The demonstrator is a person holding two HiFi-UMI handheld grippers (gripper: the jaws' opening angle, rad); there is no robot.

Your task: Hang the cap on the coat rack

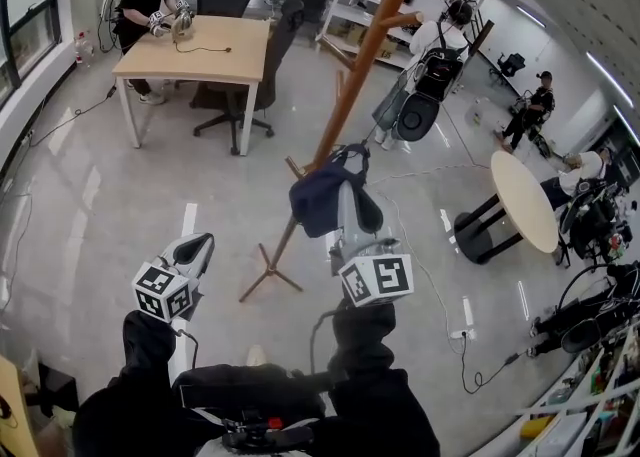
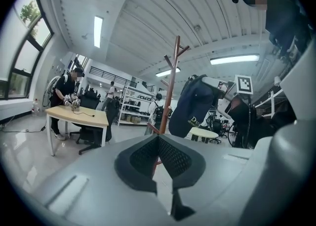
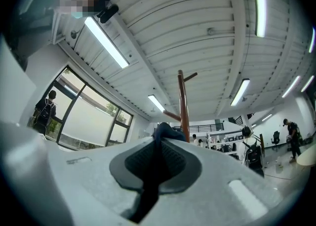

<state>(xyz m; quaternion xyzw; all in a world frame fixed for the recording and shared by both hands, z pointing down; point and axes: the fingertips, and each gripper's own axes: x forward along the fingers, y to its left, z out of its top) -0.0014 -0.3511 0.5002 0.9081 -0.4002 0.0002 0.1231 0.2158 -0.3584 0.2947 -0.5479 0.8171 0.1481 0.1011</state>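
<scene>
A navy cap (image 1: 318, 197) hangs from my right gripper (image 1: 347, 167), which is shut on its fabric. It sits just in front of the lower stretch of the brown wooden coat rack (image 1: 365, 55). In the right gripper view the dark cap (image 3: 168, 132) bulges past the pinched right gripper (image 3: 158, 143), and the coat rack's pole and pegs (image 3: 184, 102) rise close behind. My left gripper (image 1: 203, 241) is lower left, shut and empty. In its own view the left gripper (image 2: 158, 138) faces the cap (image 2: 195, 105) and the coat rack (image 2: 171, 84).
The rack's splayed feet (image 1: 268, 273) rest on the grey floor. Far left are a wooden desk (image 1: 190, 50), a seated person and office chairs. A person with a backpack (image 1: 425, 75) stands beyond the rack. To the right are a round table (image 1: 525, 203) and floor cables.
</scene>
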